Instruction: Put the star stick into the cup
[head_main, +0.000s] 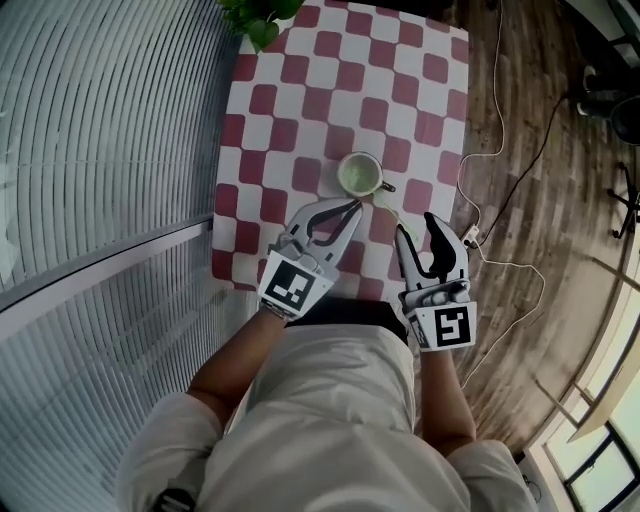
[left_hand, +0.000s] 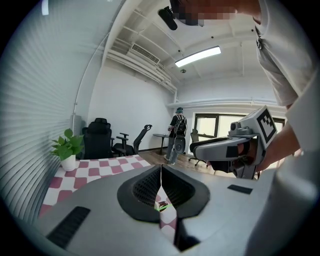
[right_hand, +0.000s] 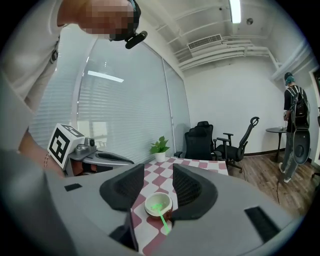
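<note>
The job looks as good as done. The cup (head_main: 360, 174) stands upright on the checked surface (head_main: 290, 90), about halfway along it and toward its right side. The star stick (head_main: 388, 207) already rests in it. In the right gripper view the stick (right_hand: 163, 221) is pale green. One end lies inside the cup (right_hand: 158, 204), where a green shape looks like the star. The shaft leans out over the near rim toward the person.

The right tool (head_main: 416, 226) hangs on the near side of the cup. Its 2 jaws stand apart, and nothing is pressed between their pads. The stick shows in the gap between them but lies lower down and free of them. The left tool (head_main: 345, 207) is just beside the cup on its near left. Its jaws are closed against each other with nothing held, leaving only a thin slit in its own view.

By my reading, no placing step is left. What remains is to draw both tools clear without knocking the leaning shaft or tipping the cup.
</note>
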